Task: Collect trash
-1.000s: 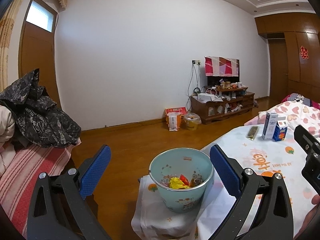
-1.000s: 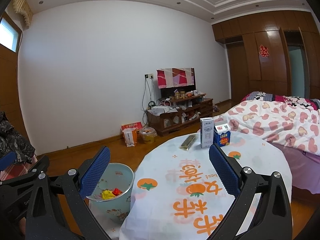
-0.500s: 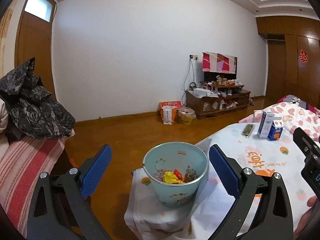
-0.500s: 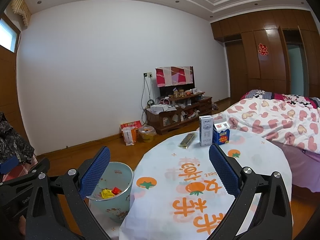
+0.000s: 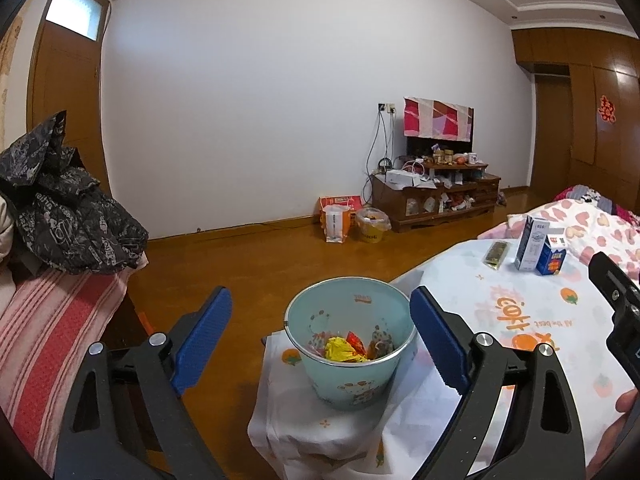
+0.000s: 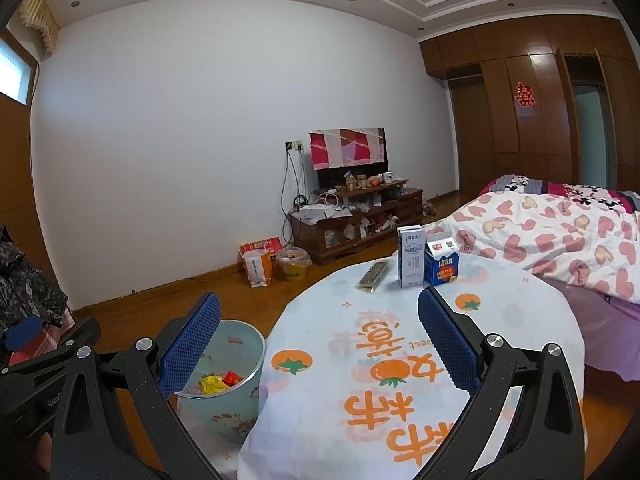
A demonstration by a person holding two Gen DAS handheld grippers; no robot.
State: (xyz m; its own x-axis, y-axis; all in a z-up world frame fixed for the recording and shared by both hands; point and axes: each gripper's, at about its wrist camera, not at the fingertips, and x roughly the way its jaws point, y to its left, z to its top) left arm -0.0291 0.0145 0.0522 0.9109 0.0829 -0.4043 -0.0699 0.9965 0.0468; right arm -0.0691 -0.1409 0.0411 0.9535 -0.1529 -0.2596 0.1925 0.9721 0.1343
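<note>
A pale blue trash bin [image 5: 348, 384] stands on a cloth-covered stool beside the round table [image 6: 360, 380]. It holds yellow and red wrappers [image 5: 340, 350]. My left gripper [image 5: 320, 296] is over the bin's near side with its jaws closing. The bin shows between the blue pads, which do not press on it. My right gripper [image 6: 319, 298] hangs open and empty over the table, with the bin [image 6: 228, 412] at its lower left. At the table's far edge are a white carton [image 6: 411, 256], a blue carton [image 6: 442, 266] and a dark snack wrapper [image 6: 374, 276].
A bed with a heart-print quilt [image 6: 560, 240] borders the table on the right. A striped sofa [image 5: 48, 320] with a black jacket [image 5: 68, 208] is on the left. Against the far wall are a TV cabinet [image 6: 360, 220] and bags [image 6: 256, 266] on the wooden floor.
The left gripper's blue pads have drawn a little closer together around the bin. The right gripper and the table items look unchanged.
</note>
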